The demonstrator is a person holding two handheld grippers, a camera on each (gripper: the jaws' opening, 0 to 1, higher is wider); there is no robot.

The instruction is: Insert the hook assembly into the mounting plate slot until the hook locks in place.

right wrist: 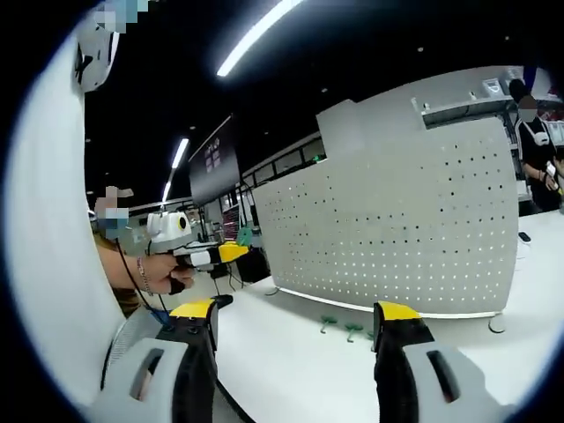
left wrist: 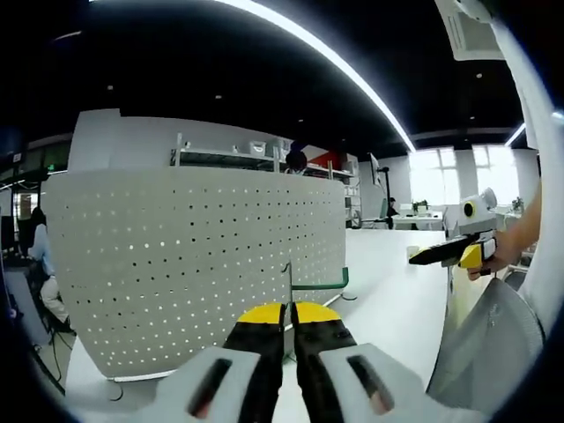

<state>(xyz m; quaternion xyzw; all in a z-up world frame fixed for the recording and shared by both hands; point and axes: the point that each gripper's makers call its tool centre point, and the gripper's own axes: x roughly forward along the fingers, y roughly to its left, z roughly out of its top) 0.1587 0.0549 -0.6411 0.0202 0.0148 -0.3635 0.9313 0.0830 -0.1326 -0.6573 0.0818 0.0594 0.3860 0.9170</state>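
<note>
Hook pinched in closed left gripper before pegboard; right gripper wide open, empty.

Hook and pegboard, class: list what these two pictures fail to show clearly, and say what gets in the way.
- Left gripper view: the green hook's held end is hidden between the shut left gripper; whether its tip touches the pegboard is unclear.
- Right gripper view: two small green hooks on the table are too small to read.
- Right gripper view: the pegboard's right lower edge is blurred by the fisheye rim.
</note>
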